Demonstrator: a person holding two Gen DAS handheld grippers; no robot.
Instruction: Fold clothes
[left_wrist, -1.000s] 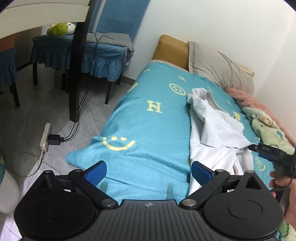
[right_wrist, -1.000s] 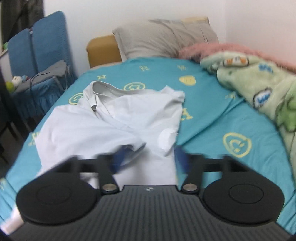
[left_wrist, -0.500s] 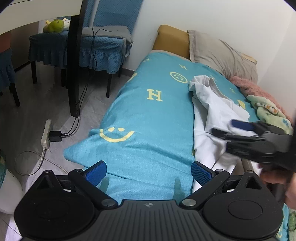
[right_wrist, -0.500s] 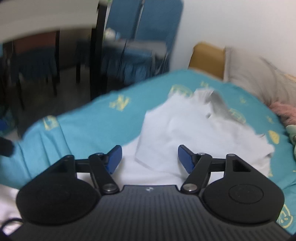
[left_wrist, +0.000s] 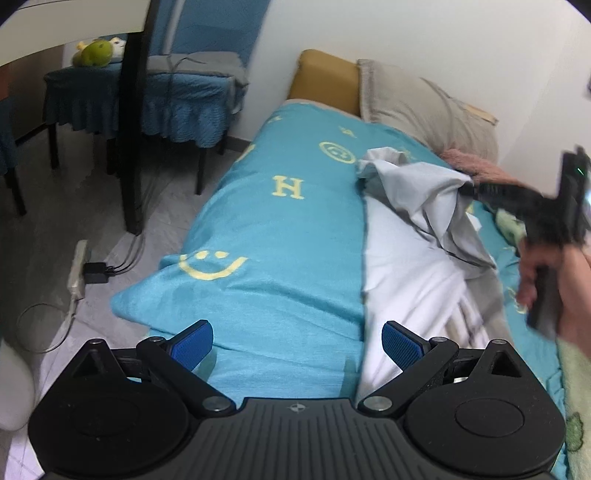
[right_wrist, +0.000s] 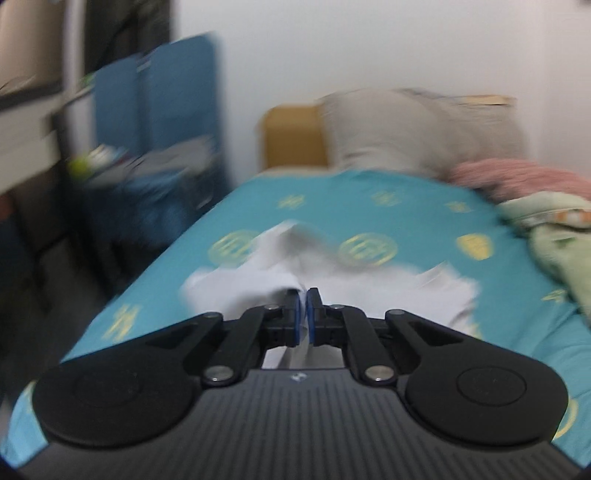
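Right hand-held gripper closed; one shirt.

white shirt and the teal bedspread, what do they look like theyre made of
White shirt: thin, matte woven cloth, probably cotton or a blend; it creases sharply and drapes limp from the right claw. Teal bedspread: thicker, slightly fuzzy fabric, perhaps fleece or terry; soft nap, rounded folds, no sheen.

A bed with a turquoise cover bearing yellow smileys and letters stands against a white wall; at its head lie a tan headboard and grey pillow; left of the bed, a blue-skirted chair on grey tiled floor; a power strip lies beside the bed's foot.
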